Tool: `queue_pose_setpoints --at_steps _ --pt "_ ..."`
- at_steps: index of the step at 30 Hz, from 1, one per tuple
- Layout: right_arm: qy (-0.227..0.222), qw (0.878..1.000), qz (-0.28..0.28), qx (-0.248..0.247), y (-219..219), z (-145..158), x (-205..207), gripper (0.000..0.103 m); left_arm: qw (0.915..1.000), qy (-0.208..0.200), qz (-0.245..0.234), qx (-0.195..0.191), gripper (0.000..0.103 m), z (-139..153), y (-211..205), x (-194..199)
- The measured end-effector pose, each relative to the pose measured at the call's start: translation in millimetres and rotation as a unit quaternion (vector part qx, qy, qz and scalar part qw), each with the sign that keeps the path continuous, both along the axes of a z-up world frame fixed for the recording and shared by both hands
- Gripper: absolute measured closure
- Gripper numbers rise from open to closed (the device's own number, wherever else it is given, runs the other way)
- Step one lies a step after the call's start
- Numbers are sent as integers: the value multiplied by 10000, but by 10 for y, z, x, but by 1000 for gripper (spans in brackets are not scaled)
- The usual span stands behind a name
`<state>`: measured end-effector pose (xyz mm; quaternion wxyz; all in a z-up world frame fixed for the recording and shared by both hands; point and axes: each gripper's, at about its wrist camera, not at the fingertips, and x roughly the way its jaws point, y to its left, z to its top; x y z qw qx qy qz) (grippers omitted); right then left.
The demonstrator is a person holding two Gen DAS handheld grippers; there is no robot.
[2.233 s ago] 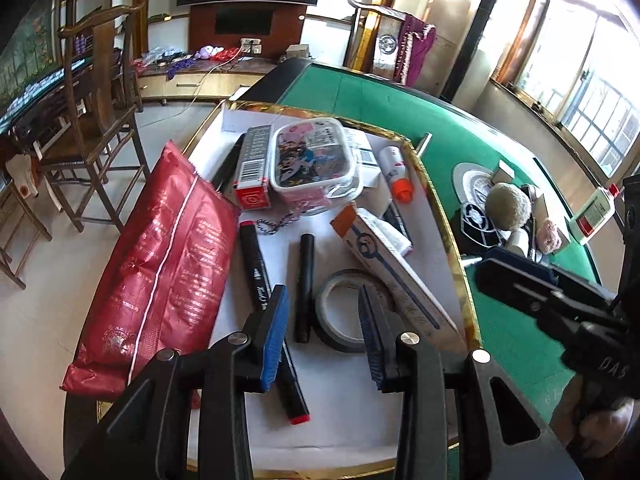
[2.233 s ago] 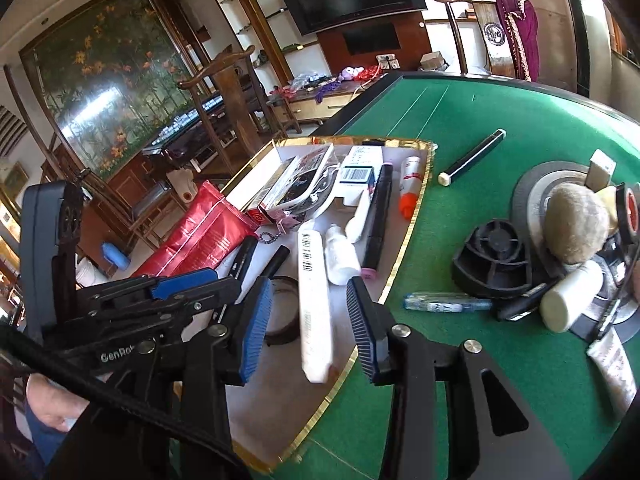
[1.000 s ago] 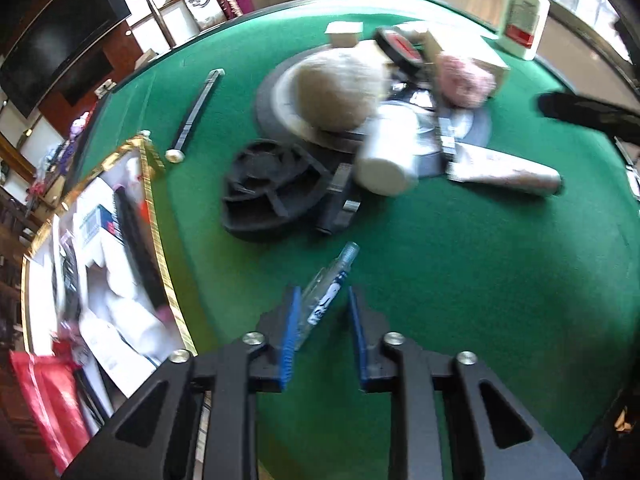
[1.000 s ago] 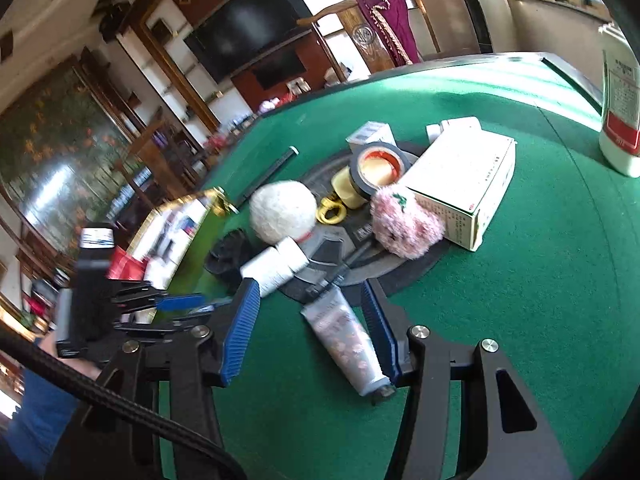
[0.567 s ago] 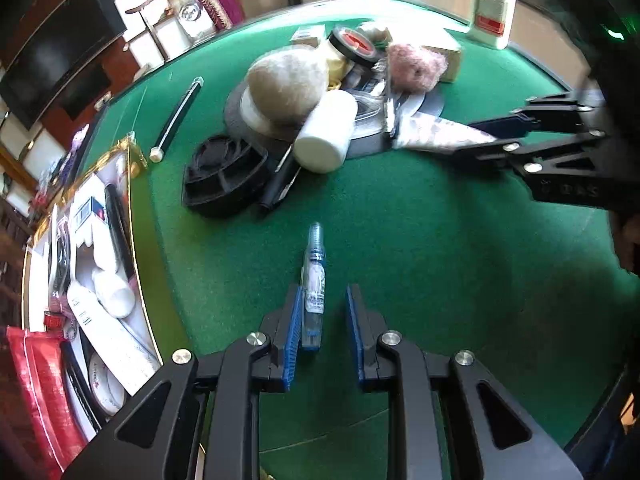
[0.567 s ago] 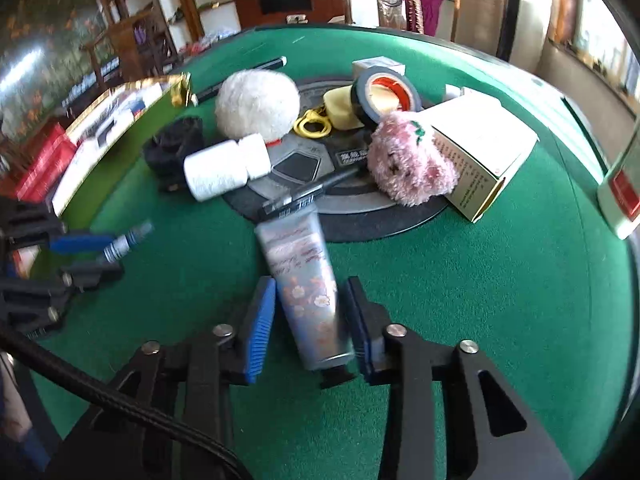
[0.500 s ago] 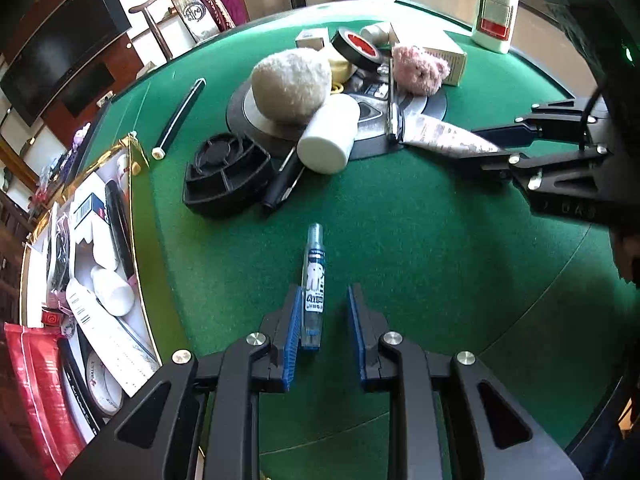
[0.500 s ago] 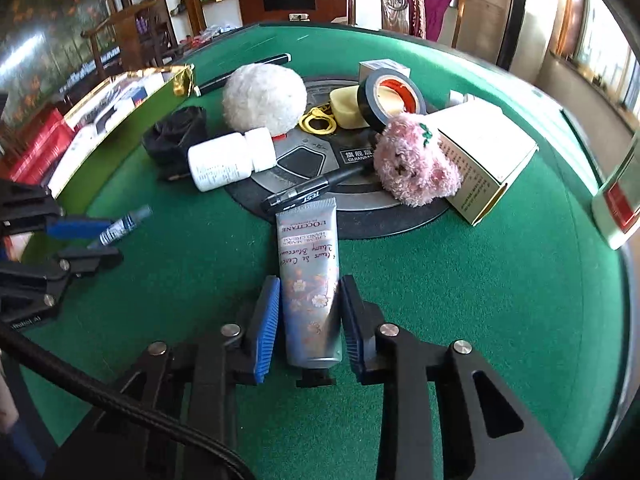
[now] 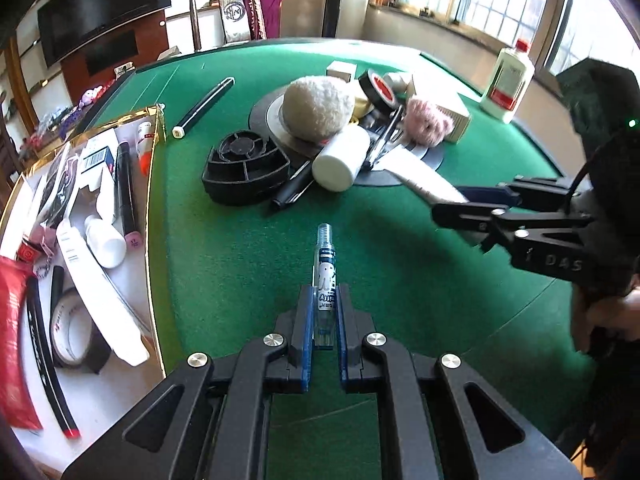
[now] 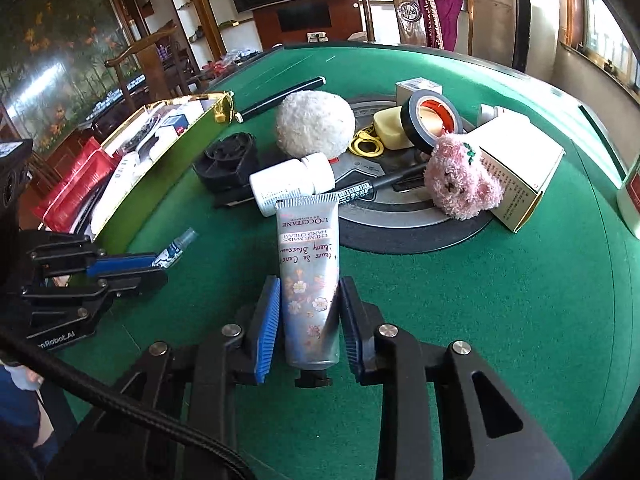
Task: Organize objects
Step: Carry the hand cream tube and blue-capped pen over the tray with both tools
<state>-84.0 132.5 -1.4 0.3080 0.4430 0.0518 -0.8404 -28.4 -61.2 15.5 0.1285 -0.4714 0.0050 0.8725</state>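
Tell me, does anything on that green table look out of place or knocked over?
Yes: the white pill bottle lies tipped on its side against the fluffy cream ball, and a black pen rests slanted across the round black mat. Nothing looks spilled or broken.

Grippers: two, left gripper (image 9: 323, 322), right gripper (image 10: 308, 312)
Tape rolls: two (image 10: 432, 118) (image 9: 72, 330)
Plush balls: two (image 10: 314, 126) (image 10: 460, 184)
Hand cream tube: one (image 10: 310, 280)
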Motion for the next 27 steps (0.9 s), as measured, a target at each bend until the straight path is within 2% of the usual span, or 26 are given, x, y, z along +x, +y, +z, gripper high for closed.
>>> queue_pose_setpoints --at_steps 15,27 --pt "-71 9975 -147 -687 -320 111 119 76 9967 329 253 691 95 240 -308 187" --pt "-169 9928 119 -1178 -1017 216 273 76 9884 709 572 1217 95 359 -1010 362"
